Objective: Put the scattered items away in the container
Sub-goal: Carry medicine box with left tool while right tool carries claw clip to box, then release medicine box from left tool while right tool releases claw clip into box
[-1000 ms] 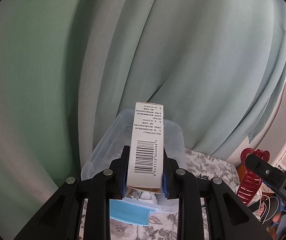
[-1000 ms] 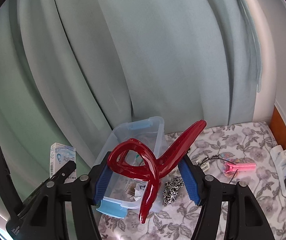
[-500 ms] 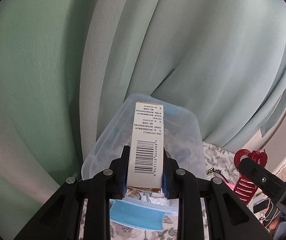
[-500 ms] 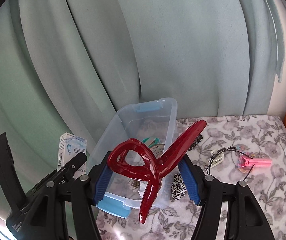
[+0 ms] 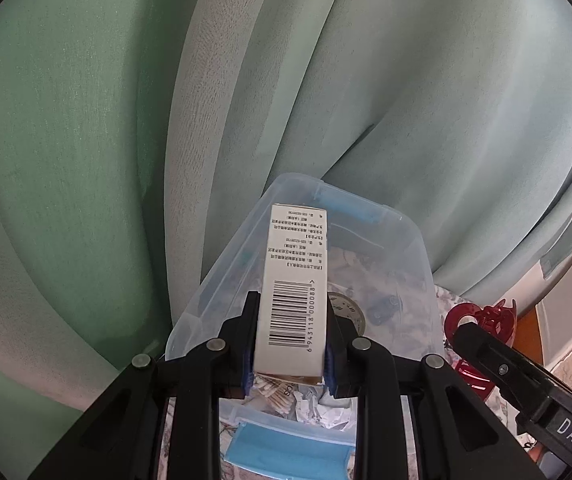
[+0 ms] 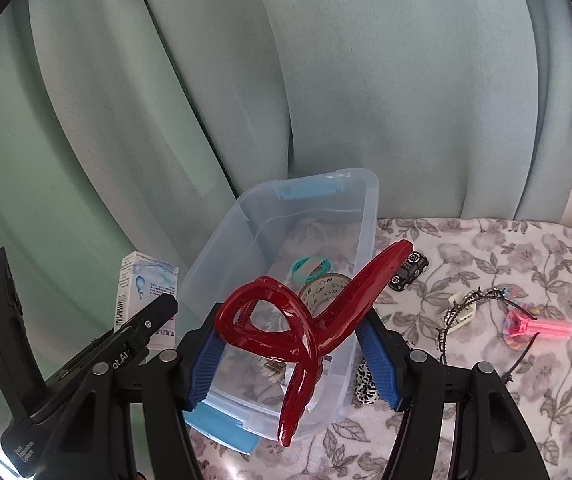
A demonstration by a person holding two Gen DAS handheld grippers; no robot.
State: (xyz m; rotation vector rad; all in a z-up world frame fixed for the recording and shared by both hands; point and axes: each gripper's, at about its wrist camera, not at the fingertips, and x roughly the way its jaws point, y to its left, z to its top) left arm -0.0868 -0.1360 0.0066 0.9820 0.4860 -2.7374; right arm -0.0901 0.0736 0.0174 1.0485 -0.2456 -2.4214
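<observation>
My left gripper [image 5: 288,340] is shut on a white carton box with a barcode [image 5: 294,280], held above the near end of the clear plastic container [image 5: 426,264]. My right gripper [image 6: 294,354] is shut on a big red hair claw clip [image 6: 306,320], held over the container [image 6: 370,216], which has blue latches. The box [image 6: 141,292] and left gripper show at the left of the right wrist view. Inside the container lie a tape roll [image 6: 324,284], a teal band [image 6: 310,268], cotton swabs [image 5: 275,390] and crumpled paper.
On the floral cloth [image 6: 486,248] right of the container lie a black toy car [image 6: 410,270], a beaded headband [image 6: 474,312], a pink comb-like item [image 6: 538,326] and a leopard-print scrunchie [image 6: 366,386]. Green curtains [image 6: 326,80] hang close behind.
Both grippers have moved forward and tilted down over the container with their loads. More of the container's inside and the cloth now shows.
</observation>
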